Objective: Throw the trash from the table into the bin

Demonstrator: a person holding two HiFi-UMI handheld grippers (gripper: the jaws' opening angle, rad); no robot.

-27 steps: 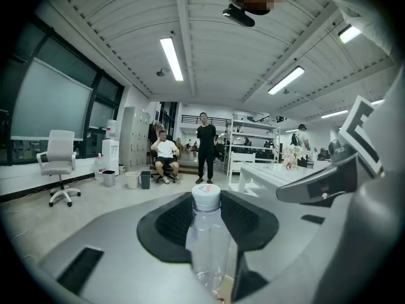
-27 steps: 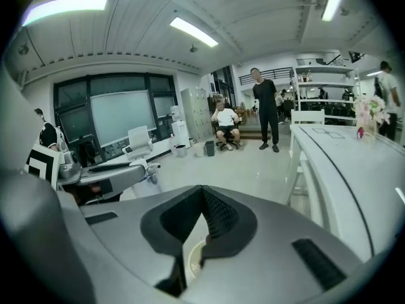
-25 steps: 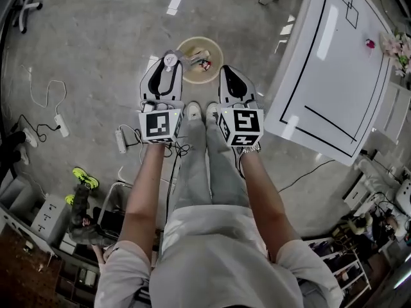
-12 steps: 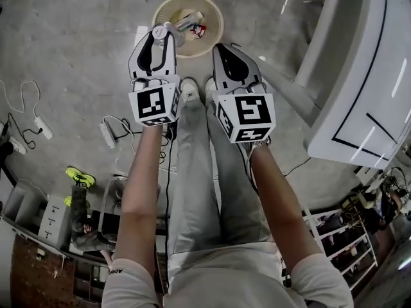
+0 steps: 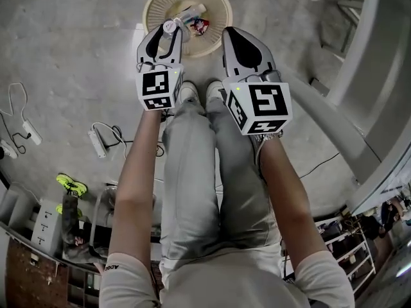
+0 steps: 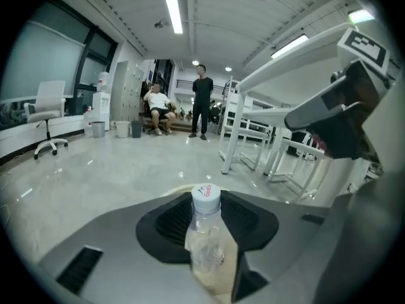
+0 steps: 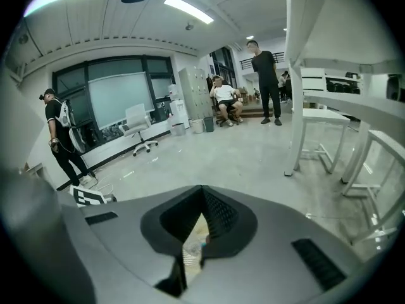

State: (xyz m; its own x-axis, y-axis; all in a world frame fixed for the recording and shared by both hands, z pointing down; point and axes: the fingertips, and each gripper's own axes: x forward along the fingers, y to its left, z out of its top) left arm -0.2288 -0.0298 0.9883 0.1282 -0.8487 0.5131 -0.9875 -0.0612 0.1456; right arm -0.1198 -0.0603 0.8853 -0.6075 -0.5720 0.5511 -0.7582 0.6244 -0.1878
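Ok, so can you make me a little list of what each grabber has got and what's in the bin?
left gripper: shut on a clear plastic bottle with a white cap
right gripper: jaws together, nothing in them
bin: round, cream, on the floor just past the person's shoes
both grippers: tips above the bin's near rim
in the bin: some trash already, part of it red
task step: bottle not yet dropped
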